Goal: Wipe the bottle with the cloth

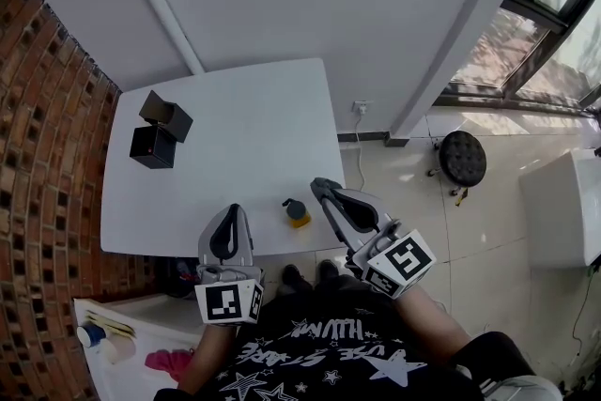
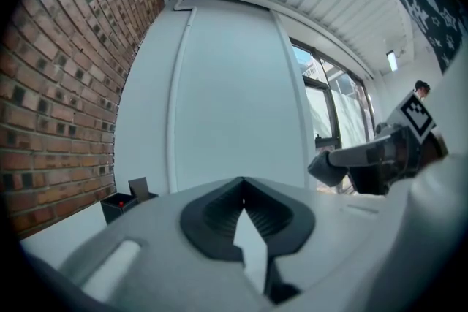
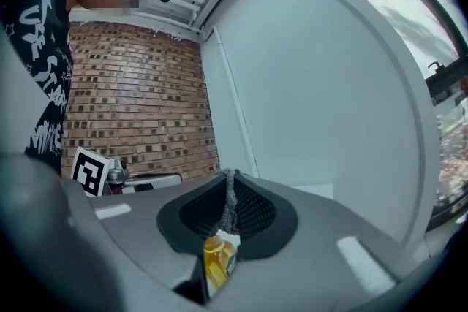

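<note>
At lower centre the bottle (image 1: 297, 212) stands unheld on the table (image 1: 244, 136), left gripper (image 1: 231, 210) closed empty, right gripper (image 1: 323, 187) clamping the cloth (image 3: 229, 204) beside it: wiping looks not yet begun

The tabletop (image 1: 244, 127) is smooth, matt white. The left claw (image 2: 243, 180) and right claw (image 3: 230, 175) are matt grey plastic with ribbed black pads (image 2: 212, 219). The cloth (image 3: 228, 204) looks fuzzy grey knit; the bottle (image 3: 217, 259), glossy amber plastic.

Left gripper (image 1: 228, 213) level, jaws shut tip to tip, nothing between them. Right gripper (image 1: 321, 190) level, angled inward, jaws clamped on grey cloth (image 3: 229, 202). Left forearm (image 1: 199, 360) and right forearm (image 1: 439, 319) reach forward.
</note>
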A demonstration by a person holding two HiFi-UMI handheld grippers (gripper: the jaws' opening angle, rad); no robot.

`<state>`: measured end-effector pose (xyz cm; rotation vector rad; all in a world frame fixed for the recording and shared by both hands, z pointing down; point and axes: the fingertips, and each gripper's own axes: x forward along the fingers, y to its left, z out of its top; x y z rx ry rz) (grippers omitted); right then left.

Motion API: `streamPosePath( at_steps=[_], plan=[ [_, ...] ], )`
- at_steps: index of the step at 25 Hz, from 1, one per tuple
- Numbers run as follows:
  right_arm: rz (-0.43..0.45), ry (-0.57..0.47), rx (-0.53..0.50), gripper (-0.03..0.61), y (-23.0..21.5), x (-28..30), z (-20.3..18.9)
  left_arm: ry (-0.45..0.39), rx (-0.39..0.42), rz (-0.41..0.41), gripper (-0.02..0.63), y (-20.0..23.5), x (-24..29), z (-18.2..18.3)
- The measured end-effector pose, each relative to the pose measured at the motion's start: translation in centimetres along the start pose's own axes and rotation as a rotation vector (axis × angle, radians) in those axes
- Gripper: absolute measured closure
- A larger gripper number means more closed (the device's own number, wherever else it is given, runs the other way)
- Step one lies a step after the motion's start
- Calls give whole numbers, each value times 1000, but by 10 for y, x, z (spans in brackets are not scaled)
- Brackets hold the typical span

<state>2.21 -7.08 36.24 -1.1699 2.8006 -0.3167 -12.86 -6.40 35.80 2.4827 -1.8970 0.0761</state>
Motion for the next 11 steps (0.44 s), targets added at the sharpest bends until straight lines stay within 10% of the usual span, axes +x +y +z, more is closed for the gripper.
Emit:
streamPosePath(
  at_steps=[11],
  plan=[
    [3,14,-31,545,0,2,3,10,-14,25,611,8,0,1]
  ],
)
